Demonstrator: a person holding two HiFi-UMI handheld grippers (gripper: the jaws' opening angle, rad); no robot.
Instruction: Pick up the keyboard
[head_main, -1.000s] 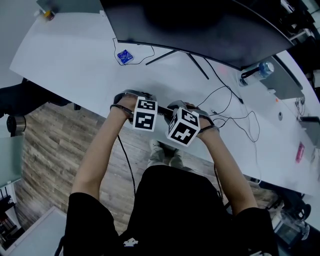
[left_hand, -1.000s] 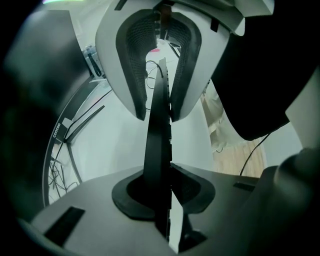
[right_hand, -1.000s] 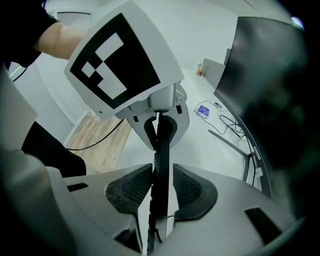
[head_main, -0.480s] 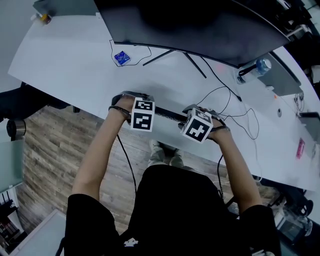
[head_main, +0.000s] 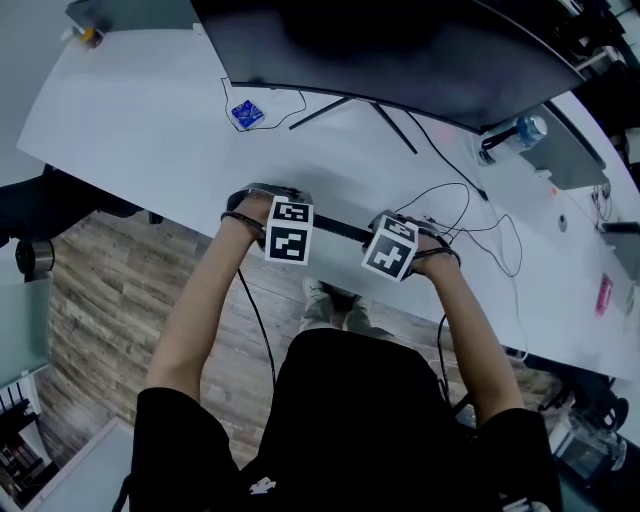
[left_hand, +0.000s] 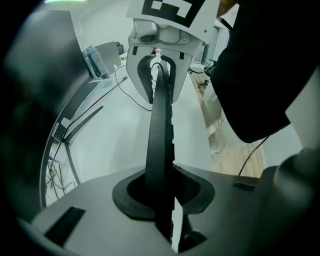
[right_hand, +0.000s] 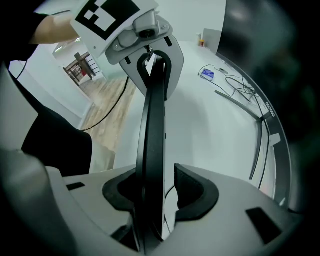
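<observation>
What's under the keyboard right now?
Under the keyboard is the white desk, near its front edge, with wooden floor beyond. The strip directly beneath the keyboard is covered, so contact with the desk cannot be told.

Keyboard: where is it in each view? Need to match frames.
Head view: keyboard, a dark bar at the desk's near edge, centre.
Left gripper view: keyboard, edge-on, running up the centre.
Right gripper view: keyboard, edge-on, centre.
Shared landmark: curved monitor.
</observation>
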